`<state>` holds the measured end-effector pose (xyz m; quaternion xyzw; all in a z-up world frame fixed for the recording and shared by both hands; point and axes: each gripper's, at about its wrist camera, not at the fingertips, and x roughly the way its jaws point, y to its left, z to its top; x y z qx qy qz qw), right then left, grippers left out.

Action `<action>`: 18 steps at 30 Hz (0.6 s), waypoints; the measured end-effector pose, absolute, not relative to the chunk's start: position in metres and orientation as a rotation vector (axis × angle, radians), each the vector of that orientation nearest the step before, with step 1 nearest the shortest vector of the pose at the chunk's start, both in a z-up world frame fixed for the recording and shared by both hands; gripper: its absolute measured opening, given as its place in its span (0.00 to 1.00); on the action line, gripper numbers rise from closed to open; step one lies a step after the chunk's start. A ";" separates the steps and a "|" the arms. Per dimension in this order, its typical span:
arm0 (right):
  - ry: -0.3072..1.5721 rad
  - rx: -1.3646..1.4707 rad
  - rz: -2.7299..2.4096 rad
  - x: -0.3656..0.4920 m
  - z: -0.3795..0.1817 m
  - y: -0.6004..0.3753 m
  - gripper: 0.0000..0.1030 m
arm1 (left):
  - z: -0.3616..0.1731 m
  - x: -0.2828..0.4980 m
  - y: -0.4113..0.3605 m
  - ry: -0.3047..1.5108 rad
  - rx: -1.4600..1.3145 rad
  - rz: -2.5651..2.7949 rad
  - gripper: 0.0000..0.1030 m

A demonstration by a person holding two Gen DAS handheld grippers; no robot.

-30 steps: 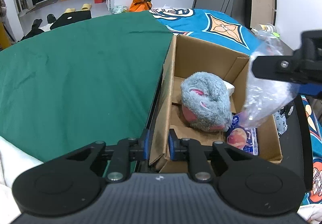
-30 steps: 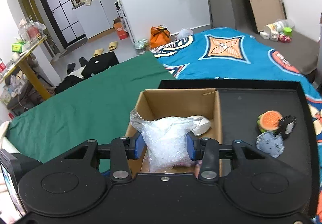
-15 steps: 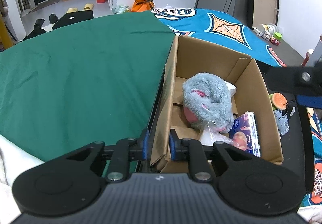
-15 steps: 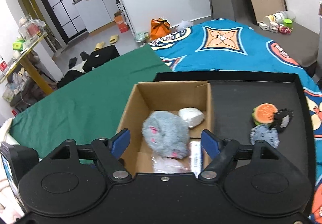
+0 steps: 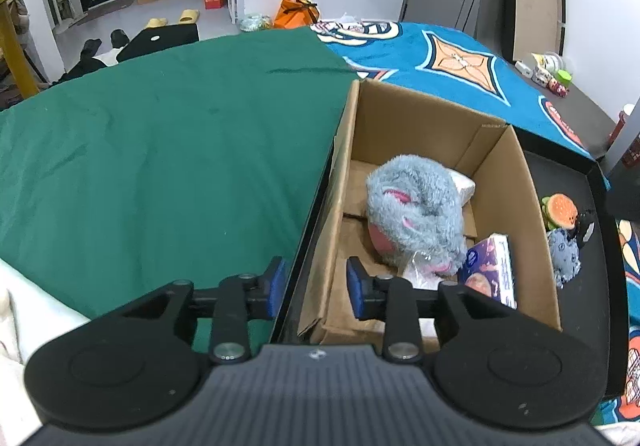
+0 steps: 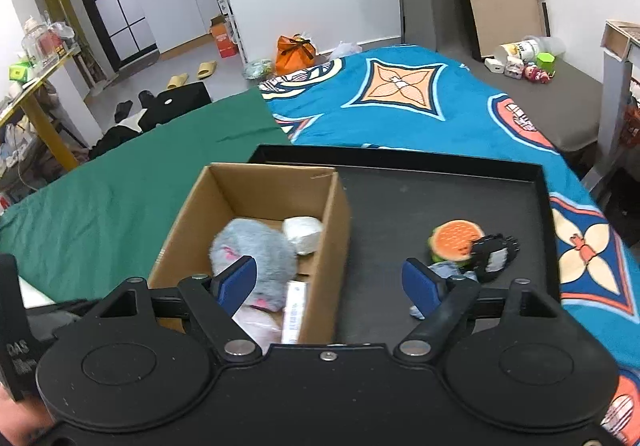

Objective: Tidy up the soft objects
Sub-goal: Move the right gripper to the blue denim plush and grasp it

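Cardboard framed it all: the left claw [image 5: 314, 284] had loosened, its blue pads straddling the near-left wall of the cardboard box [image 5: 348, 149] without pinching it. The right claw [image 6: 330, 284], spread wide and empty, had swung right toward the burger toy [image 6: 456, 240] and grey fuzzy toy [image 5: 564, 256] on the black tray [image 6: 440, 197]. The clear plastic bag [image 5: 422, 270] it had carried a second earlier lay inside the box, beside the tissue pack [image 5: 490, 272] and grey plush [image 5: 416, 205]. Likely the tray toys came next. The pack's print was unreadable.
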<state>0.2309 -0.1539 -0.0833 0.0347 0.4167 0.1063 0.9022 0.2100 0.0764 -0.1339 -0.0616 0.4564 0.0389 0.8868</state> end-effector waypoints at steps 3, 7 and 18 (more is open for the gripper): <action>0.874 0.061 0.217 0.234 -0.085 -0.167 0.78 | -0.134 0.212 0.073 0.941 -0.114 0.094 0.43; 0.886 0.029 0.213 0.240 -0.089 -0.181 0.81 | -0.133 0.215 0.068 0.941 -0.095 0.109 0.47; 0.932 0.070 0.215 0.252 -0.127 -0.209 0.84 | -0.141 0.218 0.053 0.942 -0.021 0.140 0.55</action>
